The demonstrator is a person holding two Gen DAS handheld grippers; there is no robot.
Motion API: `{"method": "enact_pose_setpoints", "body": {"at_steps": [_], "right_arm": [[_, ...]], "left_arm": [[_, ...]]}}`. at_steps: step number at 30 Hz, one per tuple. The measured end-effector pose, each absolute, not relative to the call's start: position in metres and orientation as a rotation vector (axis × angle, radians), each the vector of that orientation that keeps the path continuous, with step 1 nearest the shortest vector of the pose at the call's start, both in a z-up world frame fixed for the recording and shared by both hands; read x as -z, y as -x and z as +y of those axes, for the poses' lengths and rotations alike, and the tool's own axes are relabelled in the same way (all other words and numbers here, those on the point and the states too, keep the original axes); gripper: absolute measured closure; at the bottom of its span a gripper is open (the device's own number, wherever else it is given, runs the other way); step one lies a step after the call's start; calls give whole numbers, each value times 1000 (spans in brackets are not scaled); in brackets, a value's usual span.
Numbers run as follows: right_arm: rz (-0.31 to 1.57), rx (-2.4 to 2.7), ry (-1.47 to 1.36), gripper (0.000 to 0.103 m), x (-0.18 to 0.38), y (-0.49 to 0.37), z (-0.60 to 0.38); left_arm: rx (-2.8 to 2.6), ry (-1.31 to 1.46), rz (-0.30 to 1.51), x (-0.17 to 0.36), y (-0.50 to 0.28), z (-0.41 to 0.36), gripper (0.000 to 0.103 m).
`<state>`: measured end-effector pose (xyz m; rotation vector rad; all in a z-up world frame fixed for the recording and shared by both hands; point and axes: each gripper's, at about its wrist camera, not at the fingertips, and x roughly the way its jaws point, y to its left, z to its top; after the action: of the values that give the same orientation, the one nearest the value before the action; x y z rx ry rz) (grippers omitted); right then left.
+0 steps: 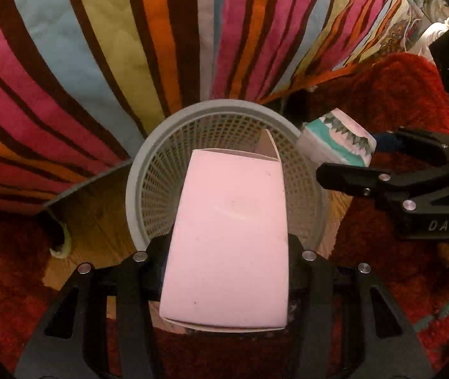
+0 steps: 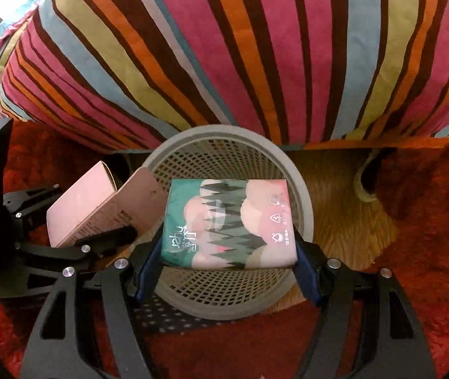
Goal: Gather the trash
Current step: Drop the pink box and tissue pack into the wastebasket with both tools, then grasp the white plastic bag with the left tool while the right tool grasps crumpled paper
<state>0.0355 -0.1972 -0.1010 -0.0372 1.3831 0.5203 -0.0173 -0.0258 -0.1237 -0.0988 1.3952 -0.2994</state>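
Observation:
A grey mesh waste basket (image 1: 158, 145) (image 2: 306, 202) stands on the floor by a striped bed. My left gripper (image 1: 227, 262) is shut on a pink cardboard box (image 1: 230, 237) and holds it over the basket's opening; the box also shows in the right wrist view (image 2: 82, 202) at the left. My right gripper (image 2: 229, 262) is shut on a green and pink tissue pack (image 2: 230, 224) and holds it over the basket. In the left wrist view the pack (image 1: 335, 139) sits just right of the basket rim, held by the right gripper (image 1: 369, 154).
A striped bedspread (image 2: 224, 47) hangs right behind the basket. A red shaggy rug (image 2: 429, 221) lies around it, with bare wooden floor (image 2: 341, 214) beside the basket. A bed leg (image 1: 61, 240) stands at the left.

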Motion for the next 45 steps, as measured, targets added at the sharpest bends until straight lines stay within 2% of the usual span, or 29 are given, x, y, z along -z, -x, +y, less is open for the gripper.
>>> {"method": "enact_pose_setpoints", "body": {"at_steps": [7,9,10,11,27,30,33,37,40,42,45], "right_arm": [[1395,-534,52,34,106,-27,-200],[1401,-536,68,28,109,-27,-197],[1402,-534,76,15,110,-26,-196],[1400,-532,81,10,108,-24,-197],[1374,-499,81,10,105,-22,-202],[1281,-506,62,10,80,-23,-208],[1148,-514,28,10,38,-35,-221],[889,-512,18,10,-35,-72,-228],[724,-466,57,10,-76,-110,-219],[643,-449,53,10,-95,-144,-208],[634,-474,10,10,-108,-197,-191]], "left_arm": [[282,104,1411,129,18,-31,51],[270,102,1413,130,18,-31,34],[260,98,1411,130,18,-31,28],[254,97,1409,130,17,-30,28],[186,103,1365,123,18,-19,28],[75,63,1208,81,21,-5,28],[75,161,1055,25,13,23,28],[51,178,887,-40,-32,54,28],[-45,141,772,-77,-92,73,12],[-54,171,751,-87,-124,82,13],[-39,210,765,-94,-181,89,13]]}}
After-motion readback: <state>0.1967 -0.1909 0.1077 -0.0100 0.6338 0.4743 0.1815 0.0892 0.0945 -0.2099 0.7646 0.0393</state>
